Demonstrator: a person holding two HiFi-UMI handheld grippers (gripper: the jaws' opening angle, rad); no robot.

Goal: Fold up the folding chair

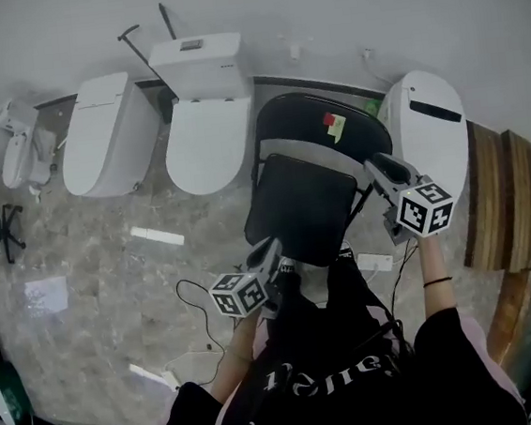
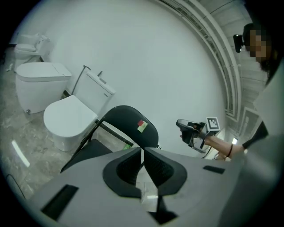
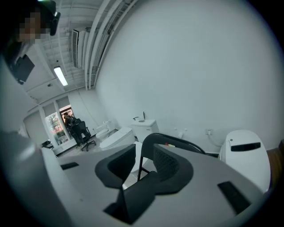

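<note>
The black folding chair (image 1: 304,203) stands unfolded on the marble floor, its backrest (image 1: 318,126) bearing a small red and yellow sticker. My left gripper (image 1: 271,250) is shut and empty, just off the seat's front left corner. In the left gripper view its jaws (image 2: 143,156) meet, with the backrest (image 2: 128,124) beyond them. My right gripper (image 1: 377,165) hovers by the backrest's right edge. In the right gripper view its jaws (image 3: 143,162) stand apart with nothing gripped, and the chair's backrest (image 3: 177,144) shows farther off. The left gripper view also catches the right gripper (image 2: 186,128).
Two white toilets (image 1: 201,119) (image 1: 101,130) stand behind and left of the chair, a third (image 1: 432,133) close on its right. Wooden boards (image 1: 495,201) line the right side. A power strip (image 1: 374,261) with cables lies on the floor by my feet.
</note>
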